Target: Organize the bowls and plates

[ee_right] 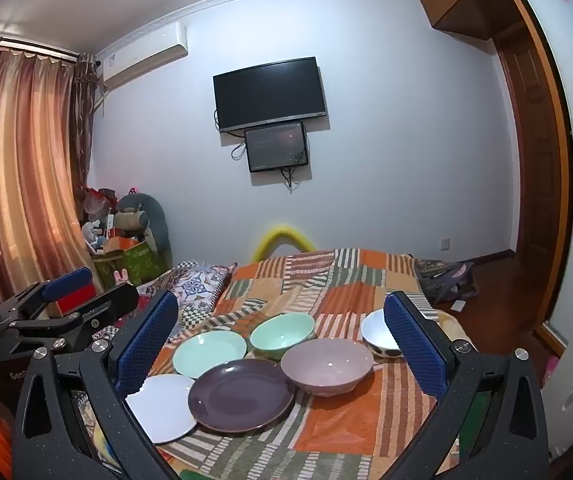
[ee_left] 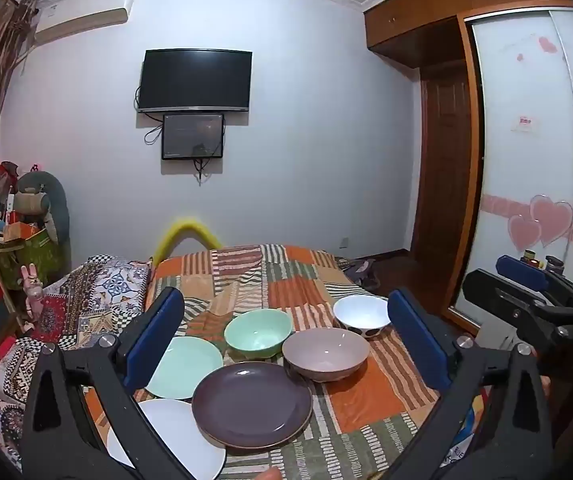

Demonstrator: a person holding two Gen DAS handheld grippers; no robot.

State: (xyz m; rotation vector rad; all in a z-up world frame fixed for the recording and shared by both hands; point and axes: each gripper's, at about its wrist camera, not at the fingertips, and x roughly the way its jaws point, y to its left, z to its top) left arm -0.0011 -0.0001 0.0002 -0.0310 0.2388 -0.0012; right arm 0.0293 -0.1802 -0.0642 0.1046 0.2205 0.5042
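Note:
On a patchwork-covered bed (ee_left: 366, 400) lie a purple plate (ee_left: 252, 404), a green plate (ee_left: 186, 366) and a white plate (ee_left: 174, 440), with a green bowl (ee_left: 257, 332), a mauve bowl (ee_left: 325, 353) and a white spotted bowl (ee_left: 361, 314) behind them. All show in the right wrist view too: purple plate (ee_right: 241, 395), green plate (ee_right: 209, 352), white plate (ee_right: 164, 406), green bowl (ee_right: 282, 334), mauve bowl (ee_right: 326, 365), white bowl (ee_right: 378, 338). My left gripper (ee_left: 286, 344) is open and empty above the dishes. My right gripper (ee_right: 282, 348) is open and empty, also held back from them.
A patterned pillow (ee_left: 98, 300) lies left of the cover. A wardrobe with sliding doors (ee_left: 526, 160) stands on the right, with a wooden floor (ee_right: 498, 308) beside the bed. Clutter and a plush toy (ee_right: 138, 220) are piled at the far left under the curtains.

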